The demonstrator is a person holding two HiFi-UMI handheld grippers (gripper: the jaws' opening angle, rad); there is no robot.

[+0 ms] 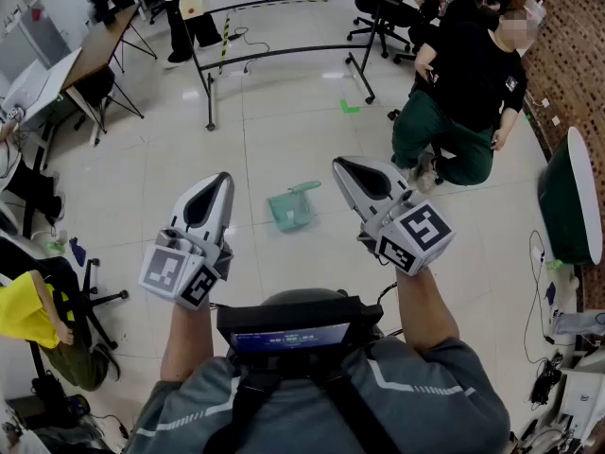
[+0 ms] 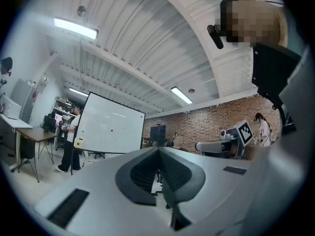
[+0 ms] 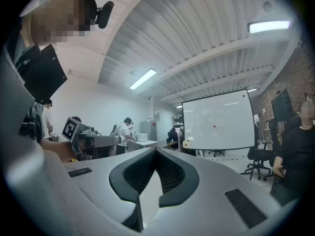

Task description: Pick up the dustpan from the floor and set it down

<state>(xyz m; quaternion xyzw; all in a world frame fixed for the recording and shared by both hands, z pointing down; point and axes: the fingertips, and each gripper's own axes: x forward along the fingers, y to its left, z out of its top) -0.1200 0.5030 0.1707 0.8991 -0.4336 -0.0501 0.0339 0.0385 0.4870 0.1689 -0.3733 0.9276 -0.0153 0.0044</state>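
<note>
A small green dustpan (image 1: 293, 206) lies on the pale tiled floor, seen between my two grippers in the head view. Both grippers are held up level, well above the floor and apart from the dustpan. The left gripper (image 1: 225, 178) is shut, its jaws meeting at the tips (image 2: 158, 150) with nothing between them. To the right of the dustpan, the right gripper (image 1: 338, 164) is also shut and empty (image 3: 156, 150). Neither gripper view shows the dustpan; both look out across the room.
A person in a black top and green trousers (image 1: 454, 112) sits at the right. A black metal stand frame (image 1: 284, 55) crosses the floor beyond the dustpan. Desks (image 1: 85, 55) and an office chair (image 1: 90, 301) line the left. A whiteboard (image 2: 110, 124) stands ahead.
</note>
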